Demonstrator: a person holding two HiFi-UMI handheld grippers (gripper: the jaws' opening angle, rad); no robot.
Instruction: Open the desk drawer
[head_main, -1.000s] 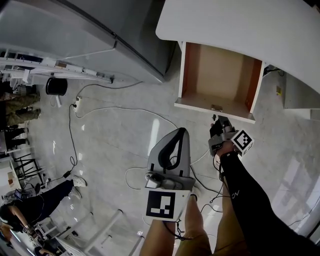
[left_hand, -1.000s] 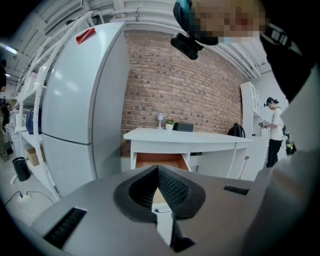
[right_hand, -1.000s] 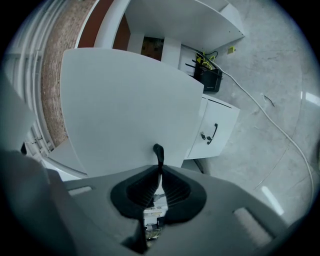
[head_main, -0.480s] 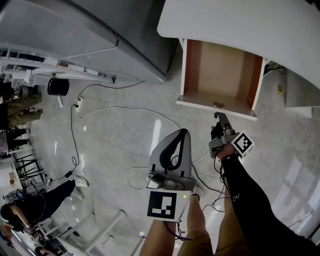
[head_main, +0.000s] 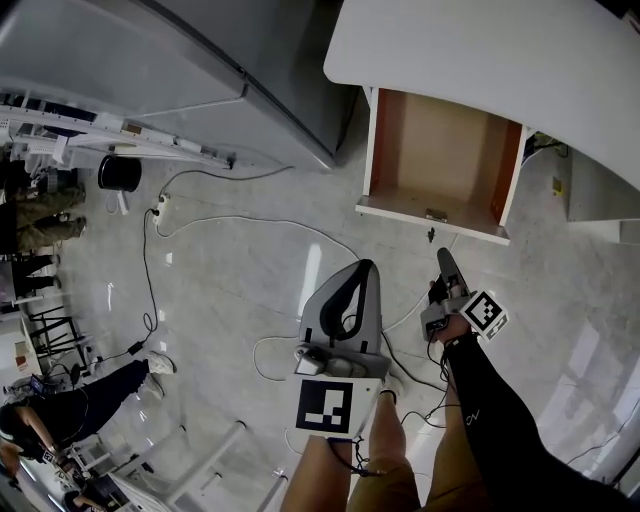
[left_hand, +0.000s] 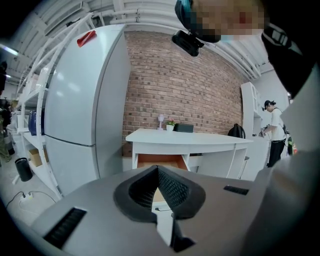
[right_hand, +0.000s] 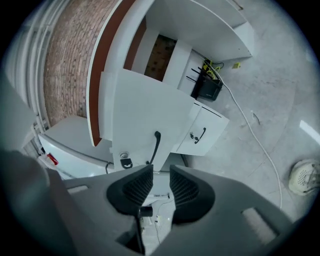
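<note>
Head view: your right tongs have just parted narrowly, empty, and backed off the white, wood-lined desk drawer, pulled out at upper right. Left tongs closed, empty. Opening appears done.

Open drawer, right hand-held gripper nearby

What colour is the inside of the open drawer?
The drawer has a tan floor and reddish-brown sides; clearest in head view.
</note>
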